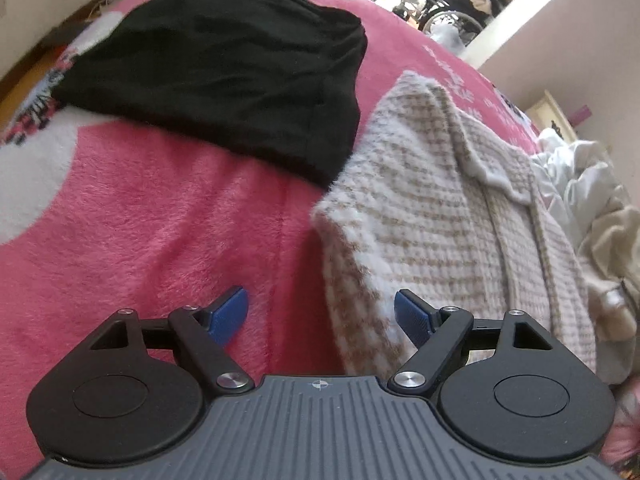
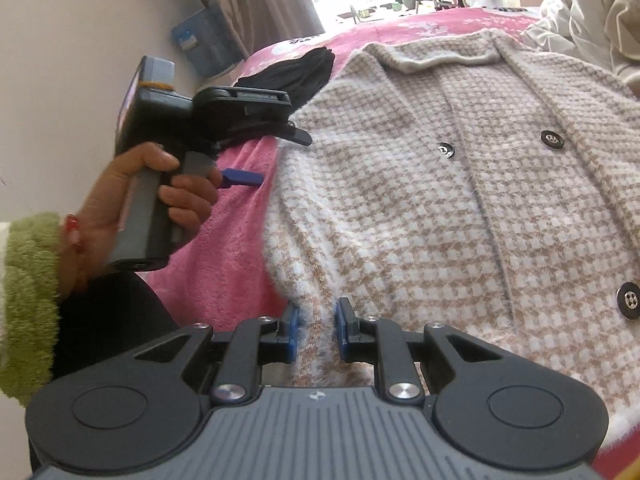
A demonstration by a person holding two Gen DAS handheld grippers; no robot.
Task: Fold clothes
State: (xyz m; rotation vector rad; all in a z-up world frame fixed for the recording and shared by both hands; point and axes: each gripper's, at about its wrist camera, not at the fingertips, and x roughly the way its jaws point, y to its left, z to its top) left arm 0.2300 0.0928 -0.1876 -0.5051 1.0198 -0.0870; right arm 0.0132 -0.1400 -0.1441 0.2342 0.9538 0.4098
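A beige-and-white houndstooth jacket (image 1: 440, 208) (image 2: 460, 200) with dark buttons lies front up on the pink blanket (image 1: 160, 220). My right gripper (image 2: 318, 332) is shut on the jacket's near edge, and a strip of the knit shows between its blue pads. My left gripper (image 1: 320, 314) stands open low over the jacket's left side, with the fabric edge between its pads and untouched. In the right wrist view a hand in a green sleeve (image 2: 24, 300) holds that left gripper, and its blue pad (image 2: 242, 178) hovers beside the jacket.
A folded black garment (image 1: 224, 80) (image 2: 296, 72) lies further back on the blanket. A crumpled heap of white clothes (image 1: 580, 184) (image 2: 592, 12) sits right of the jacket. A wall and a blue box (image 2: 204, 40) are on the left, and a wheelchair (image 1: 452, 4) stands beyond the bed.
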